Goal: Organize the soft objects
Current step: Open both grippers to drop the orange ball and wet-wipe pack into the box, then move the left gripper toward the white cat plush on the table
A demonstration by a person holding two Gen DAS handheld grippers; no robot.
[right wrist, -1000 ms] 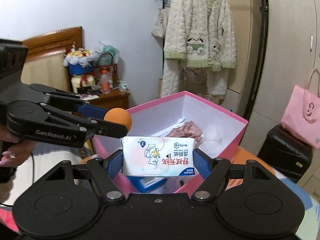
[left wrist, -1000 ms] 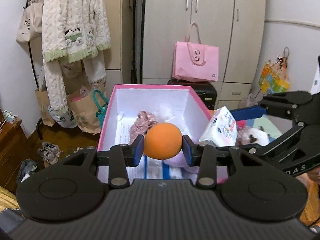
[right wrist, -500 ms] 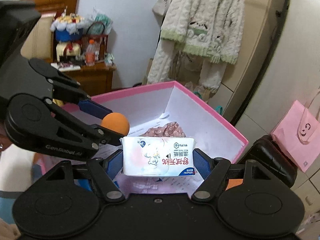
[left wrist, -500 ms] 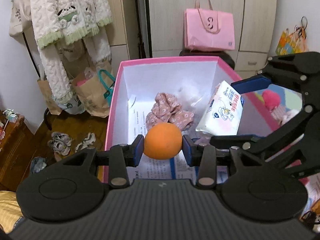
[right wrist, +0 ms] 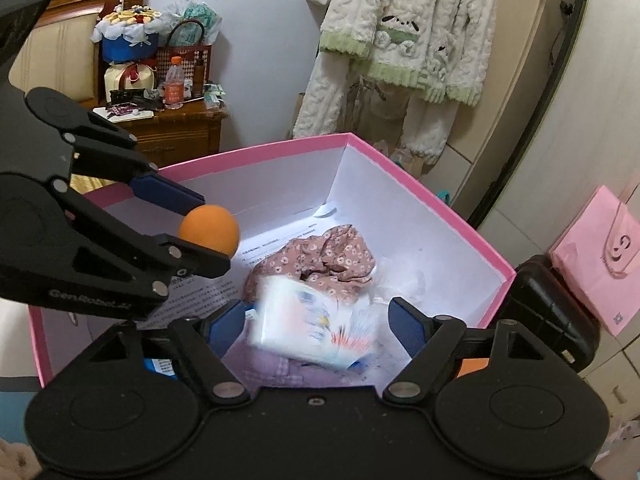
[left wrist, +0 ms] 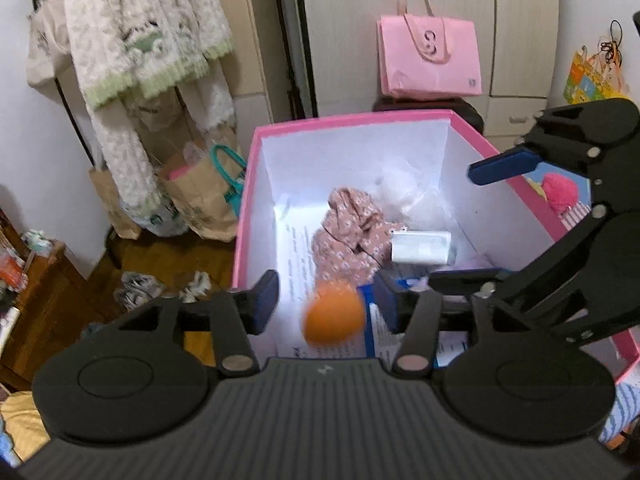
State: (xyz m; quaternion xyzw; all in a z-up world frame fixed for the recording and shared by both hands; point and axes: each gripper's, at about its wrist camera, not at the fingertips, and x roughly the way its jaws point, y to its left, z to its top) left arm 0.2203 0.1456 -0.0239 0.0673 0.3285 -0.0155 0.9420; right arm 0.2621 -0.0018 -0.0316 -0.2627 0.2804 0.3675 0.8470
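Now blurred, orange ball sits between spread left gripper fingers.

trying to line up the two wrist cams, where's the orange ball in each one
Left wrist view: the orange ball is low in the centre, blurred, between the left gripper's open fingers.
Right wrist view: the ball is left of centre, at the left gripper's tips.
Shared landmark: the flowered cloth in the pink box.

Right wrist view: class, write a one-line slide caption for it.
Open right claw above a pink box; blurred tissue pack between its fingers, orange ball at the left claw.
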